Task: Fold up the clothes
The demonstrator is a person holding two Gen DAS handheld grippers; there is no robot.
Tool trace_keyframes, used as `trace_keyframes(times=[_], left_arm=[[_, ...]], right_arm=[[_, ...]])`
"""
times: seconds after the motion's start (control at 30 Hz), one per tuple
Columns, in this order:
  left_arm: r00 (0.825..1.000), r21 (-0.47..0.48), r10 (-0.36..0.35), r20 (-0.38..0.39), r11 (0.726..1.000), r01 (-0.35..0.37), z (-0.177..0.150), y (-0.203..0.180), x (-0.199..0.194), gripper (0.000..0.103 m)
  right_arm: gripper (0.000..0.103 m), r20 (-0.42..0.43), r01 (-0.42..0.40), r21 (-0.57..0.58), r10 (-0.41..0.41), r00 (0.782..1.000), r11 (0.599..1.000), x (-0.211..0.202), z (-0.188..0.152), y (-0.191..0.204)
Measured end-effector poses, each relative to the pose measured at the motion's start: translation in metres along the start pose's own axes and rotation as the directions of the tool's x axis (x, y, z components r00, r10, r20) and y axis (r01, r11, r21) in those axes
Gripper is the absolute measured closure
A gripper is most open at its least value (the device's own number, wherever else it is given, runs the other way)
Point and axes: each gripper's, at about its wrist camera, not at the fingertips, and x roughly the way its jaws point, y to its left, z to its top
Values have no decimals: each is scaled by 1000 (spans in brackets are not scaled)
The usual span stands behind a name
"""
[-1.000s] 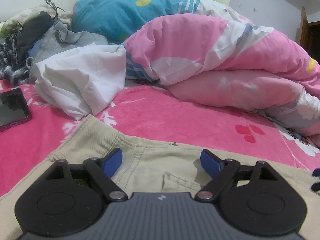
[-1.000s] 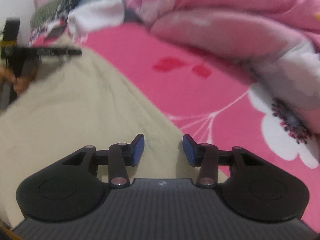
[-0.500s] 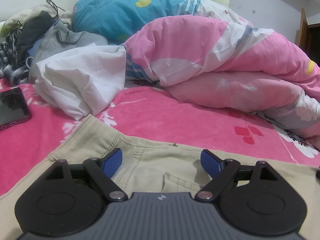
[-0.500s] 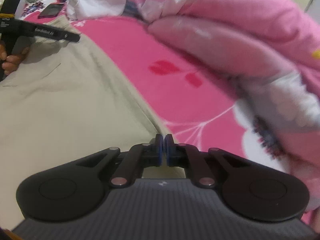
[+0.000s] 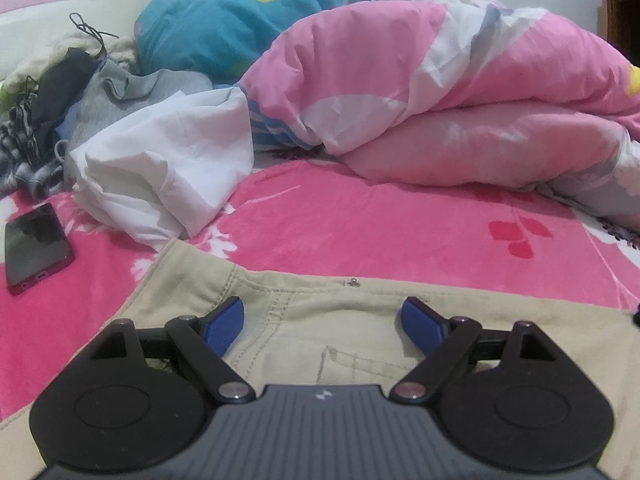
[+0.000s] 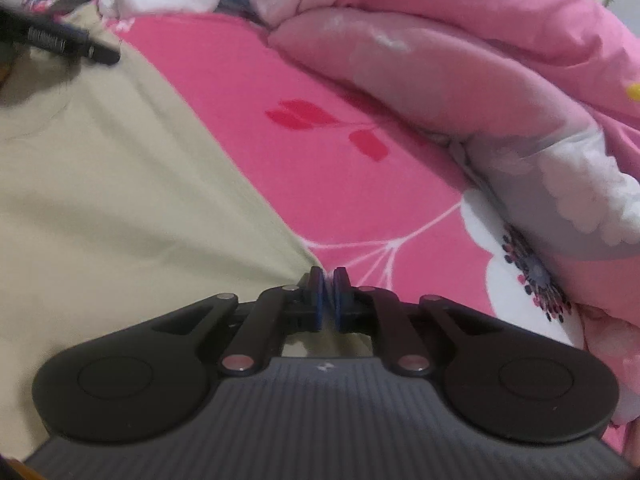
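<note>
Beige trousers (image 5: 192,276) lie flat on the pink bed sheet (image 5: 360,224), with the waistband, a small metal button (image 5: 353,282) and a pocket seam facing the left wrist view. My left gripper (image 5: 322,318) hovers low over the waistband, open, its blue pads (image 5: 224,324) wide apart and holding nothing. In the right wrist view the trousers (image 6: 140,200) spread to the left. My right gripper (image 6: 328,298) is shut on their far edge, with beige cloth pinched between the pads. A black bar of the other tool (image 6: 68,42) shows at top left.
A dark phone (image 5: 36,248) lies on the sheet at the left. A crumpled white cloth (image 5: 168,168) and a heap of grey and dark clothes (image 5: 120,96) sit behind it. A bulky pink duvet (image 5: 440,92) and a blue pillow (image 5: 240,20) fill the back of the bed.
My right gripper went from open to shut on the trousers' edge and has kept hold of it while the view shifted. The left gripper has stayed open and almost still.
</note>
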Motion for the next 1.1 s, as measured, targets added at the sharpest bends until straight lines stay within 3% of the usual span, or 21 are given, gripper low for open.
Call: trace_keyframes(times=[0.07, 0.13, 0.17, 0.23, 0.33, 0.43, 0.57, 0.63, 0.67, 0.7, 0.77, 0.83, 0.9, 1.0, 1.1], left_arm=[[1000, 20, -14, -8, 1000, 14, 0, -12, -1, 15], [999, 43, -39, -15, 998, 40, -1, -28, -4, 15], [998, 54, -52, -19, 997, 53, -1, -37, -5, 15], [997, 77, -77, -27, 994, 79, -1, -53, -8, 15], [993, 110, -114, -41, 987, 118, -2, -77, -11, 15], [987, 142, -151, -56, 977, 157, -3, -102, -15, 14], [977, 184, -198, -77, 960, 209, -4, -134, -20, 13], [974, 205, -209, -91, 953, 224, -7, -148, -20, 13], [976, 217, -190, -101, 954, 209, -13, -151, -15, 13], [979, 228, -171, -112, 954, 193, -20, -154, -10, 13], [981, 237, -158, -115, 955, 181, -24, -155, -7, 12], [982, 239, -154, -111, 955, 177, -24, -156, -8, 11], [983, 241, -151, -107, 955, 173, -25, -156, -9, 11], [983, 243, -149, -103, 955, 170, -25, -156, -9, 10], [983, 242, -150, -103, 955, 171, -25, -156, -9, 10]], right_arm=[[90, 29, 0, 86, -3, 1000, 996, -18, 0, -20], [77, 58, 56, 246, -73, 996, 968, -47, -10, -61], [71, 71, 68, 336, -98, 993, 939, -64, -20, -84], [70, 86, 84, 483, -143, 986, 872, -107, -44, -110], [56, 84, 95, 577, -175, 981, 811, -158, -79, -113], [45, 108, 43, 566, -125, 986, 823, -182, -98, -80], [31, 140, -47, 458, -20, 990, 888, -168, -105, -13], [32, 95, -45, 433, 4, 995, 900, -149, -112, 6], [39, 64, -36, 429, 9, 998, 902, -139, -117, 13], [63, 35, -24, 441, 10, 999, 897, -130, -124, 14], [84, 39, -20, 493, 1, 999, 870, -131, -137, 6], [88, 86, -27, 564, -25, 996, 825, -147, -151, -8], [88, 130, 22, 641, -137, 982, 767, -185, -171, -34], [88, 169, 79, 750, -307, 937, 657, -240, -202, -73], [88, 117, 148, 859, -469, 876, 491, -288, -251, -105]])
